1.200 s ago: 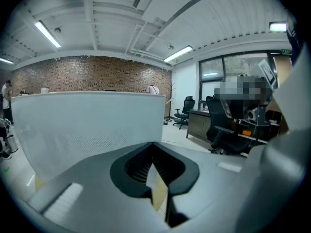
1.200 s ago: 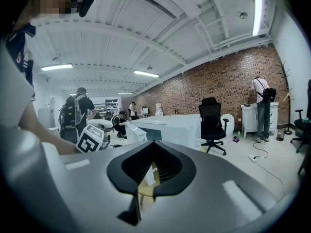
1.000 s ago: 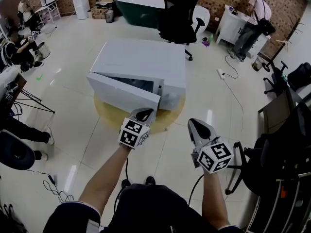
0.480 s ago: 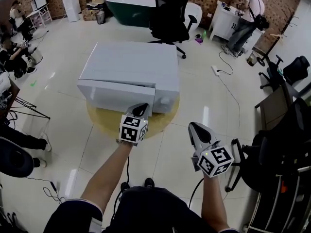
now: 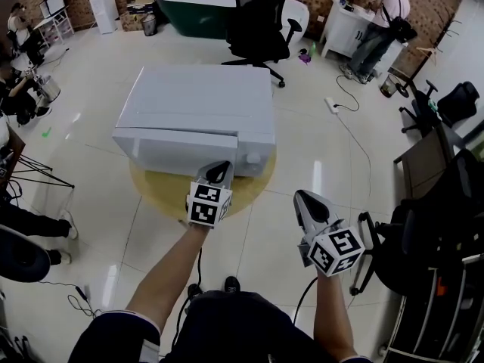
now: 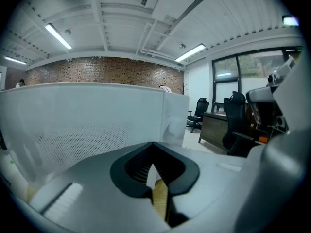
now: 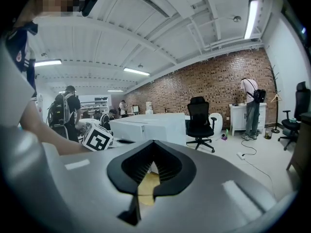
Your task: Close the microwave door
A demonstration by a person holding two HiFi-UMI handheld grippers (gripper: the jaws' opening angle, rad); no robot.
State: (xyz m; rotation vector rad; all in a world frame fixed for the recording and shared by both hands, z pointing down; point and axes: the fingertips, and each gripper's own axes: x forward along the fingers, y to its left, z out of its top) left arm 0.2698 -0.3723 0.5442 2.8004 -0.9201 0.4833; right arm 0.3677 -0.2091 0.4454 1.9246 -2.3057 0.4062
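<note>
White microwave [image 5: 198, 108] on round yellow stand [image 5: 162, 191], door [image 5: 175, 153] closed

Brick wall [image 7: 214, 79], pale tiled floor [image 5: 318, 150], office chair [image 5: 257, 10]

Both forearms are stretched up from the bottom edge, left gripper [image 5: 221, 169] held mid-frame, right gripper [image 5: 301, 197] lower right, jaws pressed together on both.

Round yellow worktop [image 5: 162, 191], low, stands on glossy pale tiled floor [image 5: 318, 157]. White microwave [image 5: 197, 108] sits directly on it, door shut, overhanging the rim on the left. On the floor behind the microwave: black office chair [image 5: 257, 13], dark green bathtub [image 5: 189, 6]. Right of the microwave: white power strip [image 5: 330, 106] with cable.
</note>
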